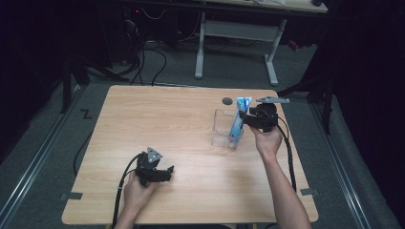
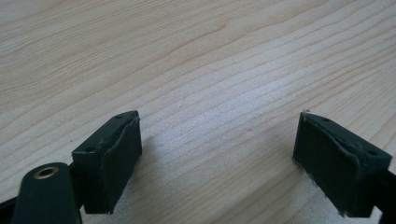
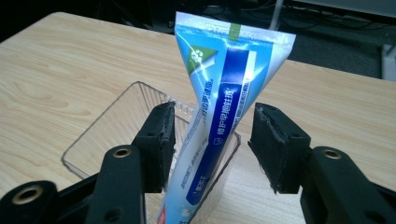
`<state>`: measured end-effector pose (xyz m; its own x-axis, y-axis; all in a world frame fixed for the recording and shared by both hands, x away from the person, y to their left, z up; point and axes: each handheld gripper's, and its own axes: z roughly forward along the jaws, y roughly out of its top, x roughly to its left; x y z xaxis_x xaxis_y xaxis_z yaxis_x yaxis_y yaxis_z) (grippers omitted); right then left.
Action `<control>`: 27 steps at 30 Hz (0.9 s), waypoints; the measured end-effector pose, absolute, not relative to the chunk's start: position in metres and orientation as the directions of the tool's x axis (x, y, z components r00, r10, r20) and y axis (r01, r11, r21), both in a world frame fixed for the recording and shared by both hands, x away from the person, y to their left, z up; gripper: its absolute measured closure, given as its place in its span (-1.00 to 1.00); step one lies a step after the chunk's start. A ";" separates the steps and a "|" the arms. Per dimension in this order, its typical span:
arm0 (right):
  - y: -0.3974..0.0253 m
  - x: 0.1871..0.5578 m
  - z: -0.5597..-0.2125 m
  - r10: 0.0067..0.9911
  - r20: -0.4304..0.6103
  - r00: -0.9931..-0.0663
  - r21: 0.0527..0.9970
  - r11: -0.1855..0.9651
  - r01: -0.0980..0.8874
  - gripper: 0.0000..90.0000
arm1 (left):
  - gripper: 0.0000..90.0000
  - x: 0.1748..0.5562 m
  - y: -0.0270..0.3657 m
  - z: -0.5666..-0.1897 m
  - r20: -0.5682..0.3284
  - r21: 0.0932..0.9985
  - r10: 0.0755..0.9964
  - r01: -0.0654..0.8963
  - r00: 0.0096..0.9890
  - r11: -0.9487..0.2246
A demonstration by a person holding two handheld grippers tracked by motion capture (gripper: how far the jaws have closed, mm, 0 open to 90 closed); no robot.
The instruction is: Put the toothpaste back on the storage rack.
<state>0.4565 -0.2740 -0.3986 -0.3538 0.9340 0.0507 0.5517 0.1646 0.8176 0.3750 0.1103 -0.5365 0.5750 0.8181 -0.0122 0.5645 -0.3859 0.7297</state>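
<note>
The toothpaste tube (image 3: 219,121) stands nearly upright in the clear plastic box (image 3: 100,140) at the right side of the table (image 1: 157,119), its cap end down inside and its flat crimped end up, leaning against the box's near wall. Its long axis runs up and down, tilted a little. The right gripper (image 3: 212,149) sits right at it, the 2 jaws spread with the tube between them. The left pad looks very close to the tube, the right pad stands clear of it, so the tube appears released or not yet gripped; whether the left pad actually touches is hard to tell from this angle. In the high view the right gripper (image 1: 244,118) comes in from the box's right, level with the tube's upper half.

Over on the left, the left gripper (image 2: 217,154) rests low over bare wood, jaws wide apart, nothing between them. It sits near the front edge, well apart from the box, so the right hand (image 1: 268,143) is plainly the nearer 1. Any closing or pulling back turns on that upright tube sitting dead between the right jaws.
</note>
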 end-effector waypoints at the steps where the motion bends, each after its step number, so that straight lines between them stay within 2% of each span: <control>1: -0.274 0.455 -0.397 0.934 0.050 -0.354 0.819 0.164 0.550 0.09 | -0.65 0.375 0.110 -0.537 -0.012 0.730 0.818 0.564 0.575 -0.386; 27: -0.299 0.427 -0.370 0.927 0.065 -0.369 0.856 0.138 0.497 0.11 | -0.65 0.375 0.110 -0.537 -0.012 0.730 0.818 0.564 0.575 -0.386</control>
<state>0.4265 -0.2992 -0.3700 -0.3687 0.9273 0.0648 0.4975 0.1379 0.8564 0.3750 0.1103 -0.5365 0.5752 0.8179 -0.0120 0.5644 -0.3862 0.7296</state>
